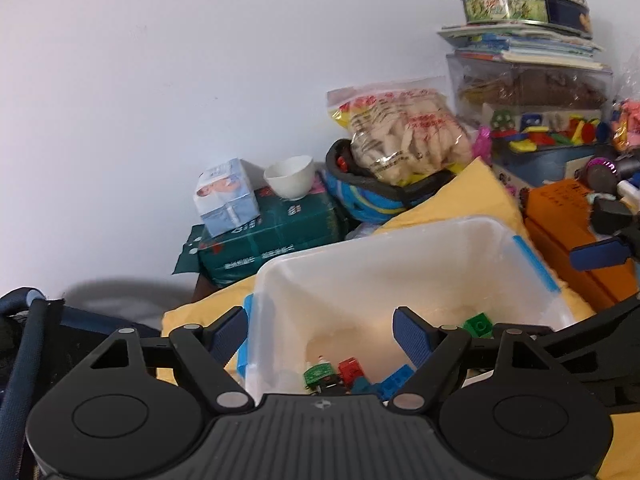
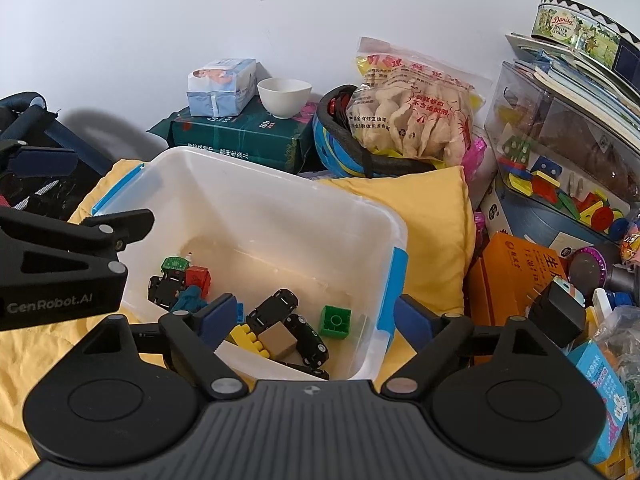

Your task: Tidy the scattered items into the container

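A clear plastic container [image 2: 256, 184] with blue clips sits on a yellow cloth [image 2: 432, 216]; it also shows in the left wrist view [image 1: 384, 248]. Inside lie a green brick [image 2: 335, 321], a red brick [image 2: 199, 277], black toy cars [image 2: 276, 307], a yellow brick [image 2: 246, 338] and a tan block [image 2: 279, 340]. My right gripper [image 2: 314, 322] is open and empty above the container's near right corner. My left gripper [image 1: 320, 336] is open and empty over the container's left side, and its body [image 2: 60, 268] shows at the left of the right wrist view.
Behind the container stand a green package [image 2: 240, 140] with a white bowl [image 2: 284, 96] and a tissue pack [image 2: 222, 86], a blue helmet [image 2: 340, 148] holding a snack bag [image 2: 412, 112], and stacked toy boxes [image 2: 560, 152]. An orange box [image 2: 516, 276] lies at the right.
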`<state>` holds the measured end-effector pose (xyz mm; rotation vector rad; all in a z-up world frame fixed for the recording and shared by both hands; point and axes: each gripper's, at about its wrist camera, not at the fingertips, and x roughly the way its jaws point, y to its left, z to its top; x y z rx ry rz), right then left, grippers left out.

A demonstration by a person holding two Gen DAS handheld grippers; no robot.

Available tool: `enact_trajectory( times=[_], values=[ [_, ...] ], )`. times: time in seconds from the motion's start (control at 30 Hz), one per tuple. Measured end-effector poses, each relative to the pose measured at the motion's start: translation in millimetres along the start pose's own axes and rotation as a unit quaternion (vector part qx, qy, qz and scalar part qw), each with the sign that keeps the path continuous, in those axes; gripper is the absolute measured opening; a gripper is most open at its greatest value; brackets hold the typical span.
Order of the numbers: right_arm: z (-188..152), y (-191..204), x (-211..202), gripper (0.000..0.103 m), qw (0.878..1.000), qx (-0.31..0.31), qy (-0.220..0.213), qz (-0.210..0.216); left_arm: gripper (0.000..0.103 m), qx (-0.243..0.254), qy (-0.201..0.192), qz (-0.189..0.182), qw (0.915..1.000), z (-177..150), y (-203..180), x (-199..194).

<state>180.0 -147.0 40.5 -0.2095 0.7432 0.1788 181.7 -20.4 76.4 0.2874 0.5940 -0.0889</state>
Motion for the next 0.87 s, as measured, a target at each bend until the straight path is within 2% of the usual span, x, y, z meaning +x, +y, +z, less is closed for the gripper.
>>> enact_trajectory(
  times=[0.17,0.87],
  values=[
    [-0.3,-0.5,3.9,0.088,1.000,0.003,0.004,0.001,0.084,-0.020,0.020,-0.039,0.9989,0.8,6.3,7.7],
    [0.0,-3.0,8.9,0.090,1.000,0.011,0.008,-0.001,0.084,-0.014,0.029,-0.049,0.9983,3.7,8.5,17.4]
  ],
)
